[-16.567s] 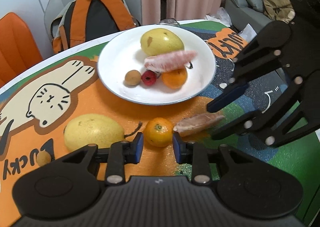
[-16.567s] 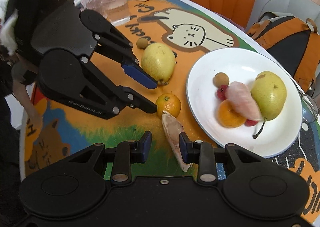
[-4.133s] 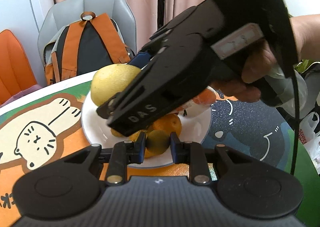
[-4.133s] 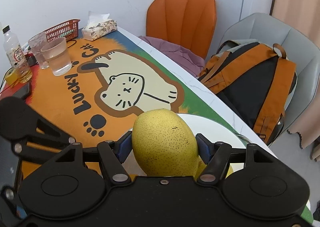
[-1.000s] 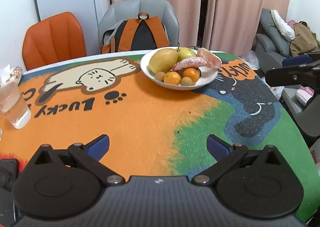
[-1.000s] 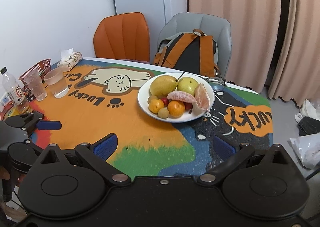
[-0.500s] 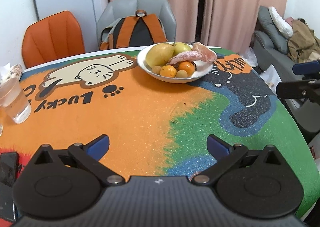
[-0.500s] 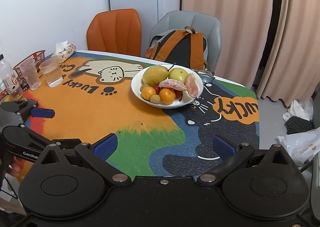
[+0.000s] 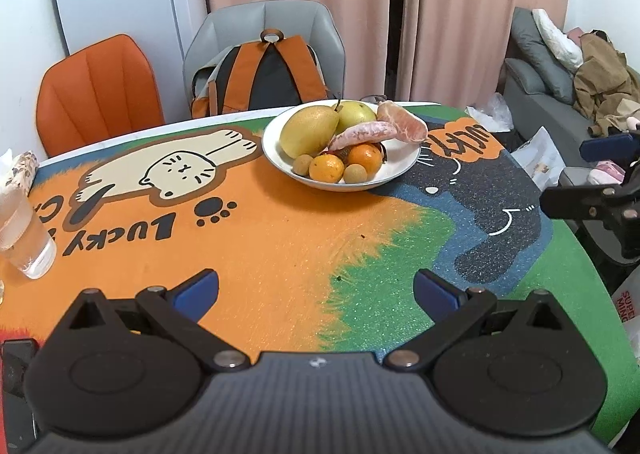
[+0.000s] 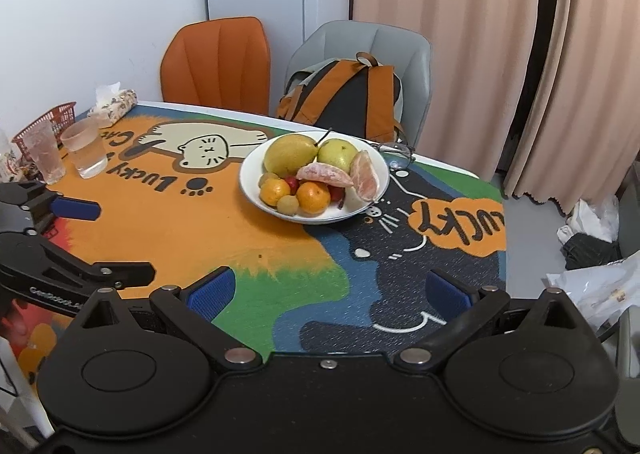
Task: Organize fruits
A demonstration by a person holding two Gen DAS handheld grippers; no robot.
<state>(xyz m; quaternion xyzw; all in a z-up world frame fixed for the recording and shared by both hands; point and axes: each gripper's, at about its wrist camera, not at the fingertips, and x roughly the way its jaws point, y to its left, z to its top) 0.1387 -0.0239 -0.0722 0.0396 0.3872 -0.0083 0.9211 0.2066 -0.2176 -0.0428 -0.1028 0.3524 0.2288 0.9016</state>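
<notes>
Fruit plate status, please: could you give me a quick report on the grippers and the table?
Left gripper open, empty. Right gripper open, empty. All fruit piled on the white plate; none loose on the mat. Nothing in the way.

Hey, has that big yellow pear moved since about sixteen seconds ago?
Yes. The yellow pear lay on the mat beside the Lucky lettering; now it sits in the white plate, by the green pear.
</notes>
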